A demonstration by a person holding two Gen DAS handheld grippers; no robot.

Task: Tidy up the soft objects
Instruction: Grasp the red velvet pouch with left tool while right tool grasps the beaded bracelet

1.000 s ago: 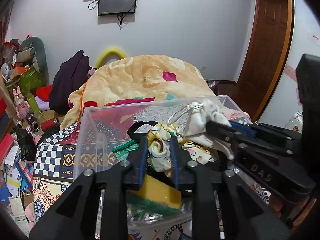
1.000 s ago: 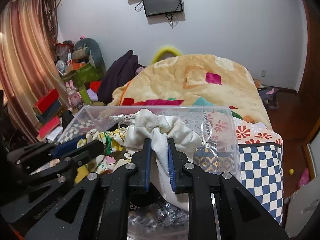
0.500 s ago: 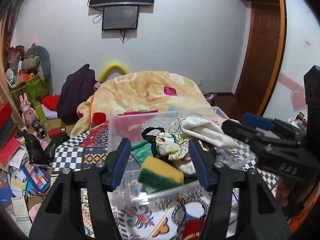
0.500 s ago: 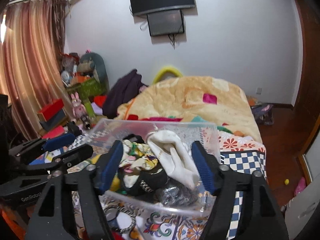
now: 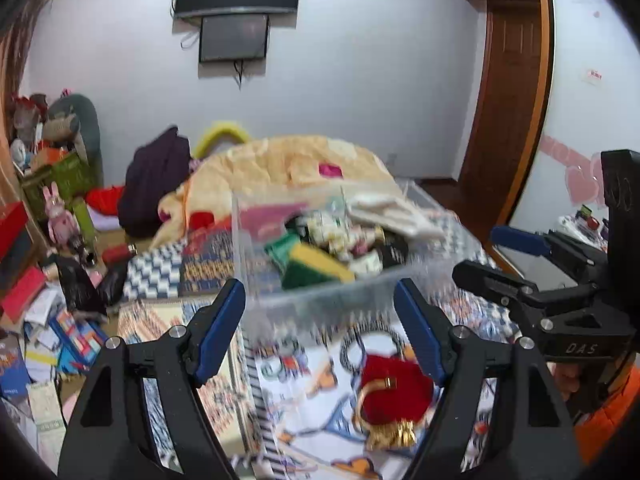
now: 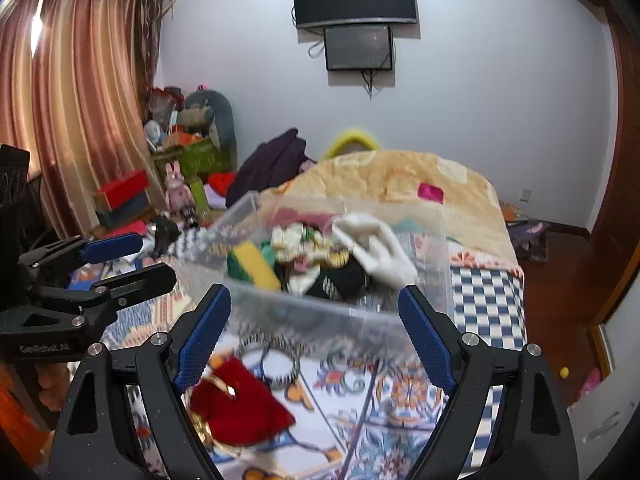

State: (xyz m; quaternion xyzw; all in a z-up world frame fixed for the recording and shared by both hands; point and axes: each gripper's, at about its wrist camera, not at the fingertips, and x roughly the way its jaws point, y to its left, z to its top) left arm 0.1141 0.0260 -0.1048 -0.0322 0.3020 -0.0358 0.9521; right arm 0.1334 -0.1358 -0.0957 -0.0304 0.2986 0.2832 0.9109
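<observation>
On the patterned bedspread (image 6: 400, 396), the clear plastic bin (image 6: 436, 280) stands straight ahead of both tools and already holds a heap of soft items, among them a white cloth pouch (image 6: 376, 248) and a yellow-and-green sponge (image 5: 316, 264). Nearer than the bin lies the one loose soft item in view, a red velvet pouch (image 5: 394, 388) with a gold drawstring, flat on the bedspread and just short of the bin's front wall.

Relation governing the coming move: from the left gripper (image 5: 320, 328) the red pouch lies below and toward the right-hand finger; from the right gripper (image 6: 316, 336) it lies below and toward the left-hand finger. The pouch thus sits between the two tools. Which is nearer cannot be settled, as both views are blurred; the right appears slightly closer. Its long axis seems to run left to right across the bedspread.

Both grippers stand wide, their jaws having just been opening, with nothing between the pads. Either tool must dip down and inward to reach the pouch.
</observation>
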